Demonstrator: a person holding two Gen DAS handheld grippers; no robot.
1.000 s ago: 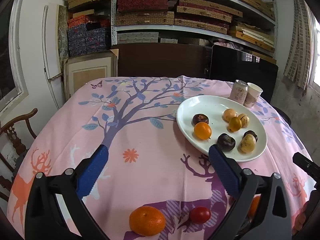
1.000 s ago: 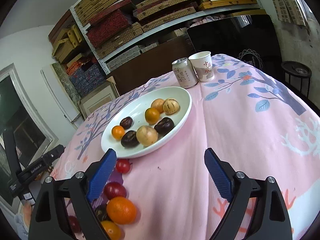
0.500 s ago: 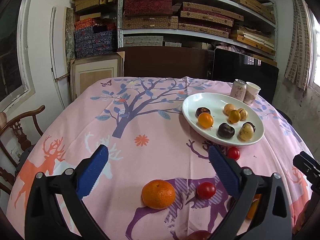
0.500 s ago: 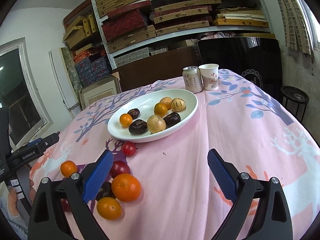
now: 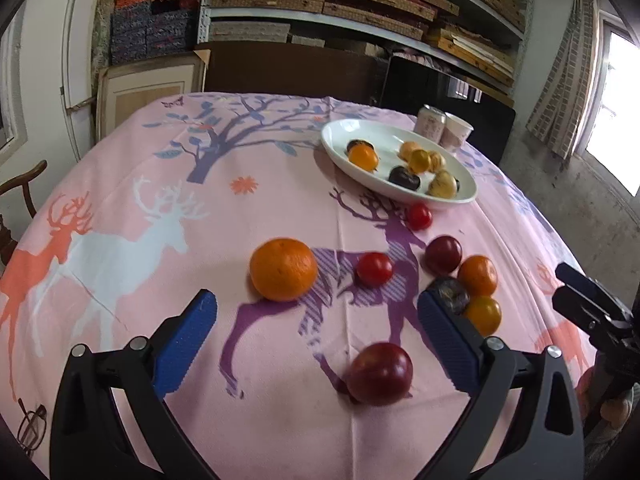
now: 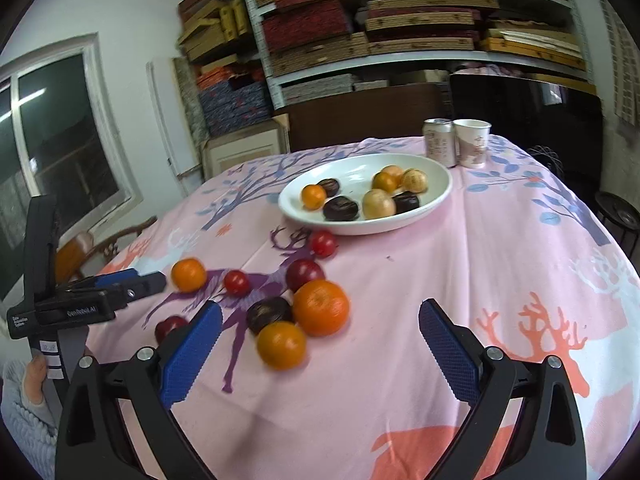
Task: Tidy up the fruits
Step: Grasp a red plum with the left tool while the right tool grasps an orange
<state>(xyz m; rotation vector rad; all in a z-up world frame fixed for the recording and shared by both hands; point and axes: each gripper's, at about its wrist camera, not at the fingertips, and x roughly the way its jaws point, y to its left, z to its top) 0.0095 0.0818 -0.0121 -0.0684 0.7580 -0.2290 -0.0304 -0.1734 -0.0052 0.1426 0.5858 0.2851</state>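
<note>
A white plate [image 5: 336,142] [image 6: 440,196] with several fruits sits on the pink tablecloth. Loose fruits lie in front of it: a large orange [image 5: 283,269] [image 6: 188,275], a cherry tomato [image 5: 374,268] [image 6: 237,282], another tomato [image 5: 419,216] [image 6: 323,244], a red plum [image 5: 380,373] [image 6: 170,326], a second plum [image 5: 443,254] [image 6: 305,274], an orange [image 6: 320,307], a small orange [image 6: 281,345] and a dark fruit [image 6: 269,314]. My left gripper [image 5: 316,320] is open and empty above the cloth, short of the large orange. My right gripper [image 6: 320,328] is open and empty, near the fruit cluster.
A drink can [image 6: 440,142] and a paper cup [image 6: 473,142] stand behind the plate. A wooden chair [image 5: 20,184] is at the table's left. Shelves with stacked boxes [image 6: 400,20] fill the back wall. My right gripper also shows at the right edge of the left wrist view [image 5: 592,312].
Both grippers have drawn back toward the table's near edge and tilted down. More loose fruit has come into view. Both stay open.
</note>
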